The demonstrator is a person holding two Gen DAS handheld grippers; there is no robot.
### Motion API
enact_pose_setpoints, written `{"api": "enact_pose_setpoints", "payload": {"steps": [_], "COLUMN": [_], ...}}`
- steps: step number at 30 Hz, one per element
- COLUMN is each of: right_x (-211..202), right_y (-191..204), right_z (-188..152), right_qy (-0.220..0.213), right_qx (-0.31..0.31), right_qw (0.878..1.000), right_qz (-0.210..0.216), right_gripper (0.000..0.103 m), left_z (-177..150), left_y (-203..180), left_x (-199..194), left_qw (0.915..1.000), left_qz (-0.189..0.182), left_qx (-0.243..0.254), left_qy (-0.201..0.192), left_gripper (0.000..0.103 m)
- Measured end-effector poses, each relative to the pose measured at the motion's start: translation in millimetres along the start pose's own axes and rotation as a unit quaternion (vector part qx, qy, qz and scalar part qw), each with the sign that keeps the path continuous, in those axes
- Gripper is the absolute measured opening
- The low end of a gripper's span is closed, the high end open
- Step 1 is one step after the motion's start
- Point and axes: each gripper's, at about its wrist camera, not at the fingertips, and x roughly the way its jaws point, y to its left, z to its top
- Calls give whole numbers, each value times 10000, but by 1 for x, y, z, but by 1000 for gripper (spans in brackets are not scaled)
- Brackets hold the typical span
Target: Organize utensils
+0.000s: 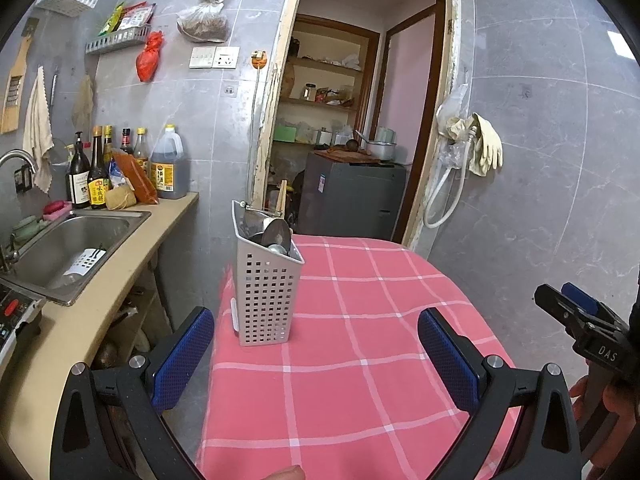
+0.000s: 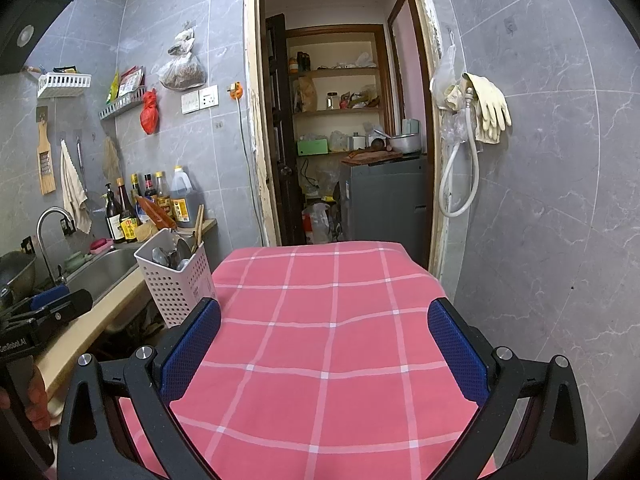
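A grey perforated utensil holder stands upright on the left edge of the table with the pink checked cloth. It holds metal spoons and wooden chopsticks. The right wrist view shows the holder at the table's left edge too. My left gripper is open and empty, just in front of the holder. My right gripper is open and empty above the cloth; it also shows at the right edge of the left wrist view.
A counter with a steel sink and several sauce bottles runs along the left. Behind the table is an open doorway to a pantry with a grey cabinet. Rubber gloves and a hose hang on the right wall.
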Motion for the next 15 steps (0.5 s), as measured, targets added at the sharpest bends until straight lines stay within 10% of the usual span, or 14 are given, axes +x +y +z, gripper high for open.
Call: {"api": "enact_pose_setpoints", "payload": {"steps": [15], "right_x": [11], "right_y": [3], "right_z": [-12], "right_qy": [202], "right_qx": [16], "right_qw": [9998], "right_qz": [47], "right_gripper": [102], "left_z": [0], "left_y": [5], "left_x": [2], "left_qw": [9998], "left_qz": [159], "left_qx": [-30], "left_qy": [111], "left_gripper": [103]}}
